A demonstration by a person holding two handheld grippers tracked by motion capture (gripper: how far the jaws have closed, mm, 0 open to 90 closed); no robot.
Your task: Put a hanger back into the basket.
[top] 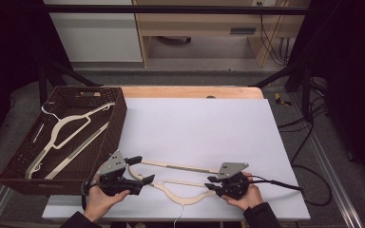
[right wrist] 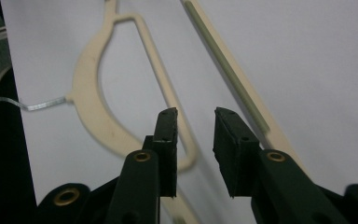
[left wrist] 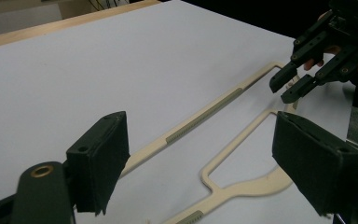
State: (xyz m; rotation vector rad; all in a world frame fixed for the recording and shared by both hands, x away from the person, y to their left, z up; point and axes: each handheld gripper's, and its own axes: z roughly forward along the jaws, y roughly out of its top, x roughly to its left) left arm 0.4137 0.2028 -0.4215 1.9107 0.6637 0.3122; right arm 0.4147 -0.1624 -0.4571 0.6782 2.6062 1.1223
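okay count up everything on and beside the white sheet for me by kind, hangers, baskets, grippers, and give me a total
Cream hangers: 2, one on the white sheet, one in the basket
Brown wicker basket: 1
Handheld grippers: 2, left gripper and right gripper
Total: 5

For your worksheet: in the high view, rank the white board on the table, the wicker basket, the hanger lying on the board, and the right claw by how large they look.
1. white board
2. wicker basket
3. hanger on the board; the hanger in the basket looks about alike, so it gets no separate rank
4. right claw
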